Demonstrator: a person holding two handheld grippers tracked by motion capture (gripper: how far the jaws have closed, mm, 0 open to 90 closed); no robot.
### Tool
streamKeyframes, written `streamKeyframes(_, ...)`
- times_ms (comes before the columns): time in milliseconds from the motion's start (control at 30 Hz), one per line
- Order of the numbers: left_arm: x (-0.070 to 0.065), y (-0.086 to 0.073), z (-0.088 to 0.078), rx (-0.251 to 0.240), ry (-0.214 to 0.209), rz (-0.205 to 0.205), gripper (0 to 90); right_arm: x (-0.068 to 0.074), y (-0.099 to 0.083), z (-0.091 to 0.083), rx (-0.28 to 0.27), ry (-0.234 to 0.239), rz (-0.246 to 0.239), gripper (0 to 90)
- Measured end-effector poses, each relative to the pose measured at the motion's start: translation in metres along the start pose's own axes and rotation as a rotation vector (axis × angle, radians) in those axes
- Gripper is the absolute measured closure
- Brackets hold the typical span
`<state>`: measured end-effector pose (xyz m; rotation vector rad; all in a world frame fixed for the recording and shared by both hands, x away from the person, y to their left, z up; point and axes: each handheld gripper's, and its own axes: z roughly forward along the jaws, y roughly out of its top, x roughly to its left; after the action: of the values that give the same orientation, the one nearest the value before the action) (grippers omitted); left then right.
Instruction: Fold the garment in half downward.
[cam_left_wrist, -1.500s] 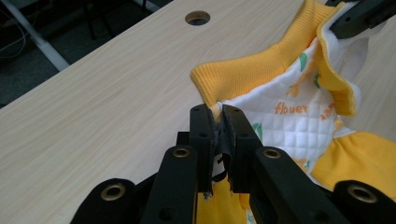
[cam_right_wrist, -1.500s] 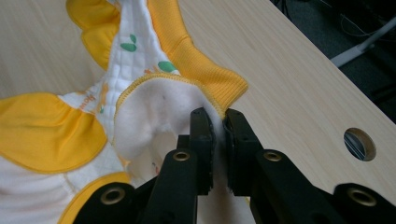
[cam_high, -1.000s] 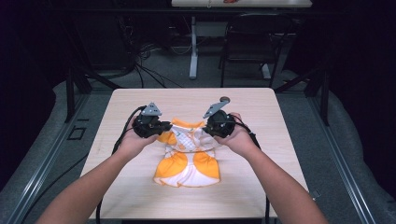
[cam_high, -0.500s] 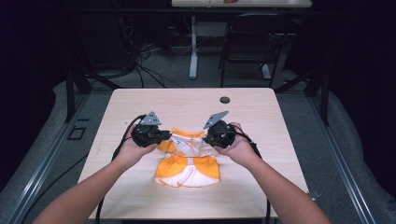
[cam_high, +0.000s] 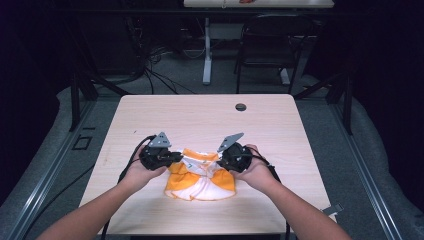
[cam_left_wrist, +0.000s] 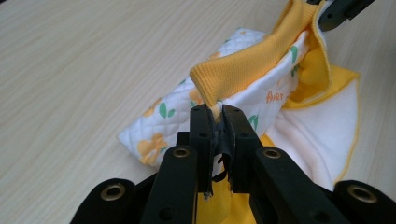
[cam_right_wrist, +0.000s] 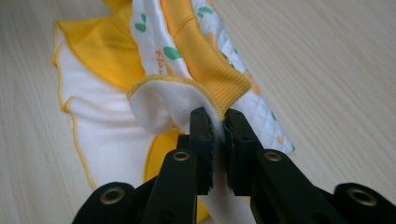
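Wooden table (cam_high: 200, 115); left gripper (cam_high: 175, 157), right gripper (cam_high: 221, 160) both pinching orange-white garment (cam_high: 200, 180), forearms converging

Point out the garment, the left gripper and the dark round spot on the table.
garment (cam_high: 202, 182): high view, its orange and white body.
left gripper (cam_high: 172, 157): high view, jaw tips.
dark round spot (cam_high: 241, 107): high view, its centre.

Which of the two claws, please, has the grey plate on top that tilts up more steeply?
The right claw: its grey plate slants sharply upward toward the table's middle, whereas the left claw's plate sits nearly level. Both are clamped on the orange-and-white garment.
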<state>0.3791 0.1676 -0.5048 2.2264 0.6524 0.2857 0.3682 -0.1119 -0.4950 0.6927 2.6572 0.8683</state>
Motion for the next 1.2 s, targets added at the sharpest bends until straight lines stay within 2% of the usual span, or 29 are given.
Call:
streamKeyframes(33,-0.001,-0.002,0.000,0.007,0.001,0.004,83.4,0.002,-0.001,0.000,0.006,0.001,-0.013,82.6)
streamKeyframes(67,-0.003,-0.005,0.001,0.009,-0.003,0.006,83.4,0.004,-0.002,0.001,-0.002,0.004,0.000,82.6)
streamKeyframes(100,-0.005,-0.007,0.001,0.011,-0.006,0.008,83.5,0.006,-0.004,0.002,0.007,0.008,-0.012,82.6)
streamKeyframes(200,-0.008,-0.013,0.002,0.011,-0.015,0.004,83.4,0.011,-0.009,0.004,0.011,0.012,-0.010,82.5)
streamKeyframes(733,-0.029,-0.044,0.005,0.009,-0.053,-0.005,83.2,0.031,-0.036,0.013,-0.013,0.040,0.028,81.0)
streamKeyframes(933,-0.037,-0.052,0.006,0.025,-0.056,0.011,82.6,0.036,-0.045,0.016,-0.011,0.056,0.042,77.9)
streamKeyframes(1033,-0.038,-0.054,0.005,0.026,-0.055,0.003,81.9,0.038,-0.047,0.017,-0.006,0.069,0.051,74.4)
streamKeyframes(1200,-0.033,-0.050,-0.003,-0.002,-0.078,-0.045,78.1,0.038,-0.048,0.008,-0.025,0.079,0.081,68.4)
